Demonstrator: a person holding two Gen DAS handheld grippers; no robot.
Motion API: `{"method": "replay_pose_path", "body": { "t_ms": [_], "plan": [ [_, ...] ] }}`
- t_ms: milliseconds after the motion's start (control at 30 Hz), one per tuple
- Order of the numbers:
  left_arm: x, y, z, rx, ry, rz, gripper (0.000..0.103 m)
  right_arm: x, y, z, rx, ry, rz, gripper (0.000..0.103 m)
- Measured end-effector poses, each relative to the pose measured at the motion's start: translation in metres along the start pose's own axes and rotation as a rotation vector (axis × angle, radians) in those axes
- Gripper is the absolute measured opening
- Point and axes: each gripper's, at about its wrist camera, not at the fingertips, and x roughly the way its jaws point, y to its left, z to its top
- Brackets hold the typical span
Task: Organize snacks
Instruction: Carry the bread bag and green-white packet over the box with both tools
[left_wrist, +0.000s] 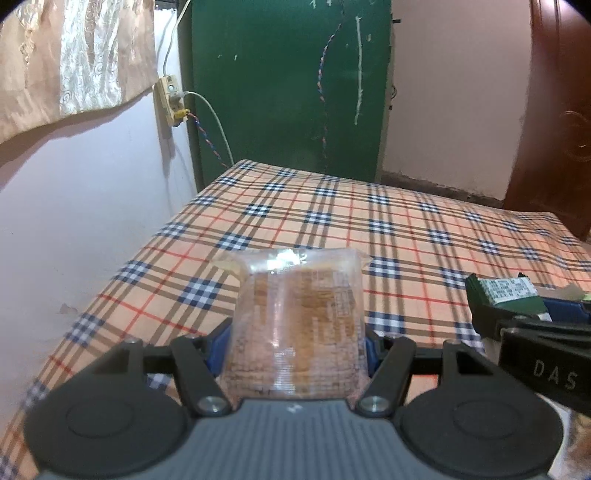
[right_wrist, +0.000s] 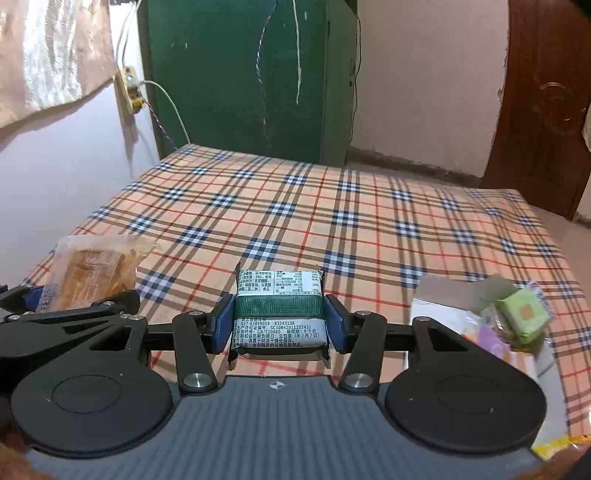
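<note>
My left gripper (left_wrist: 295, 343) is shut on a clear packet of brown biscuits (left_wrist: 295, 325) and holds it above the checked bedsheet (left_wrist: 332, 221). My right gripper (right_wrist: 280, 325) is shut on a green and white snack packet (right_wrist: 280, 314) with printed text. Each gripper shows in the other's view: the right one with its green packet (left_wrist: 506, 291) at the right edge of the left wrist view, the left one with the biscuit packet (right_wrist: 92, 273) at the left of the right wrist view.
A pile of loose snacks (right_wrist: 491, 325), with a light green packet (right_wrist: 522, 314) on top, lies on a white sheet at the right of the bed. A green cabinet (right_wrist: 240, 74) and a wall socket with cables (right_wrist: 129, 92) stand at the far end. A brown door (right_wrist: 546, 103) is at the right.
</note>
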Motion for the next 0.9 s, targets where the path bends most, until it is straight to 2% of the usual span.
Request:
{"method": "replay_pose_path", "body": {
  "t_ms": [433,900],
  "plan": [
    [-0.06,-0.027,-0.014,0.02,-0.029,-0.054,0.065,-0.089,-0.028,-0.022,0.014,-0.068,-0.035,0.062],
    [-0.107,-0.067,-0.034,0.072,-0.048,-0.14,0.065,-0.165,-0.069,-0.065,0.049,-0.099,-0.103,0.062]
  ]
}}
